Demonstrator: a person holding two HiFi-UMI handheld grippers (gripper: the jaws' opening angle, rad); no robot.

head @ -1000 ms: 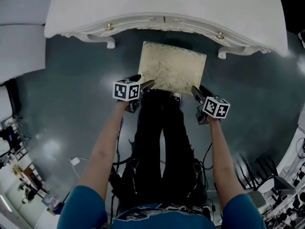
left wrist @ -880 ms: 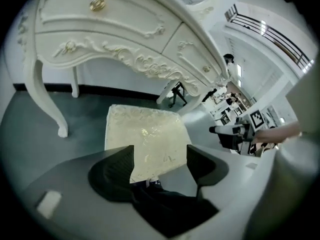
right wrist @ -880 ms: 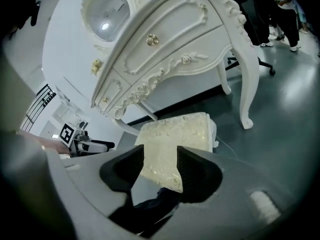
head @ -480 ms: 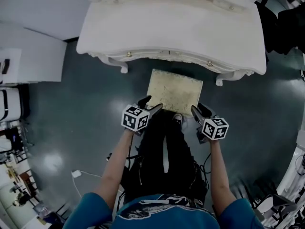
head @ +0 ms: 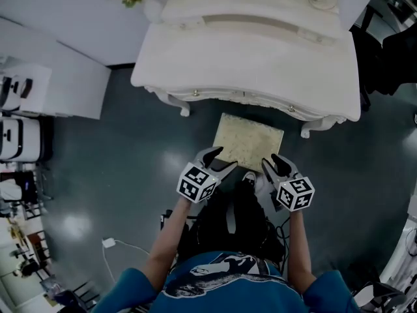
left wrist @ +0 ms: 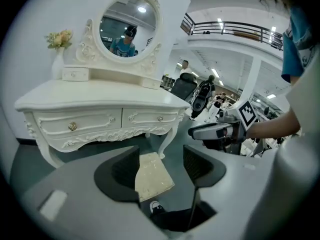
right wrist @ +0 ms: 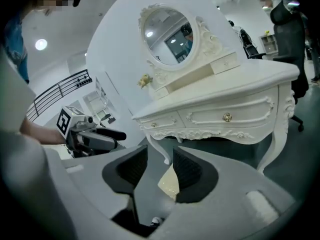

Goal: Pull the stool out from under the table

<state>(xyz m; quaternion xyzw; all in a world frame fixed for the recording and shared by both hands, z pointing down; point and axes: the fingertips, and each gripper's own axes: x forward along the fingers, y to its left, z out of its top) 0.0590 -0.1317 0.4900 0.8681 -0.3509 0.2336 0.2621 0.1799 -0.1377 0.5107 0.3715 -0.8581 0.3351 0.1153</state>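
Pull looks basically done to me: the big white carved dressing table with the oval mirror [head: 260,51] is up top, and the flat cream rectangular-seated stool [head: 249,142] stands on the dark floor in front of it, only its far edge by the table's front. The left gripper [head: 219,160] and right gripper [head: 273,165] hover above its near edge, and their jaws have just been closing a bit but are apart with nothing between them, so any extra tug needs a fresh grab. The table's front drawers [left wrist: 80,124] are closed with contents unseen, and the small white vase [left wrist: 57,64] holds pale flowers.

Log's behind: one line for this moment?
stool: before table, untouched; left gripper: jaws apart, just closing, empty; right gripper: jaws apart, just closing, empty
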